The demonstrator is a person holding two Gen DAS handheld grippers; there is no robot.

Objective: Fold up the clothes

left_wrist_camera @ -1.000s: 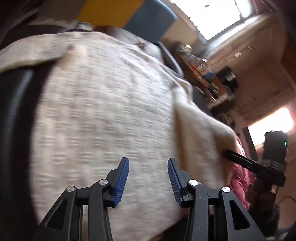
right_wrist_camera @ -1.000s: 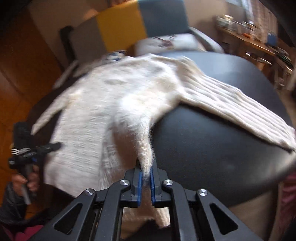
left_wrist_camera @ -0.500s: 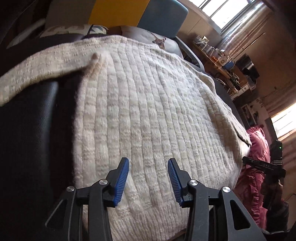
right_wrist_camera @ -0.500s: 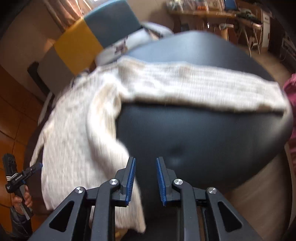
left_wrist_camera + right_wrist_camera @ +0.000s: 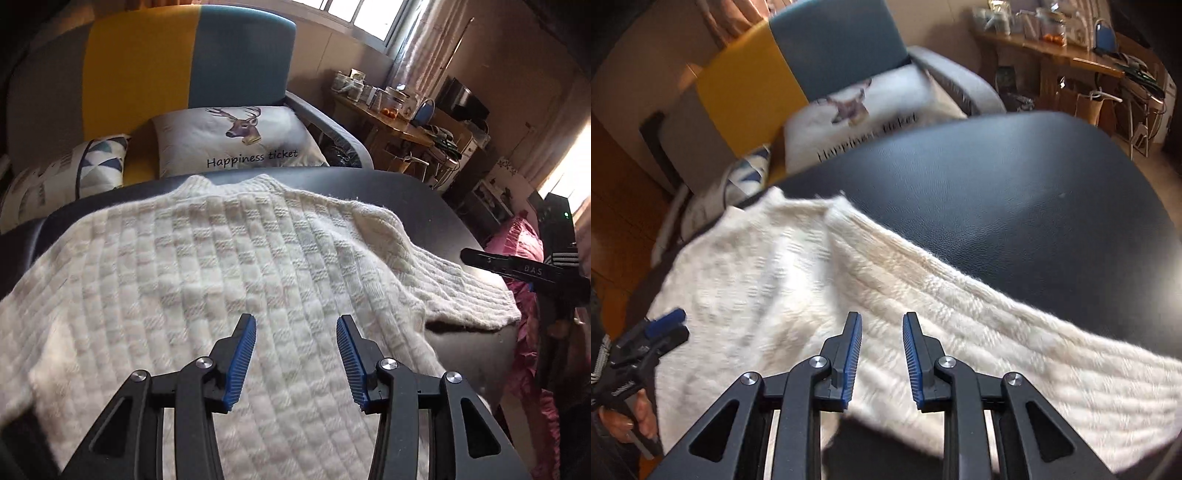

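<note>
A cream knitted sweater (image 5: 221, 266) lies spread flat on a black padded table (image 5: 413, 192). Its right sleeve (image 5: 465, 291) stretches toward the table's right edge. My left gripper (image 5: 295, 332) hovers open over the sweater's lower body, nothing between its blue pads. In the right wrist view the sweater (image 5: 768, 280) fills the left, and its sleeve (image 5: 1015, 332) runs out to the right. My right gripper (image 5: 882, 332) is open just above where sleeve and body meet. The other gripper (image 5: 646, 347) shows at the left edge there, and the right one (image 5: 524, 273) at the right edge of the left wrist view.
Behind the table stands a yellow and blue sofa (image 5: 184, 62) with a deer-print cushion (image 5: 236, 140) and a triangle-pattern cushion (image 5: 74, 170). A cluttered wooden desk (image 5: 399, 118) is at the back right. Pink fabric (image 5: 524, 236) lies beside the table's right edge.
My right gripper let go of the sweater's edge, opened, and moved over the sleeve. The sweater now lies flat. My left gripper stayed open and swung to face the sofa.
</note>
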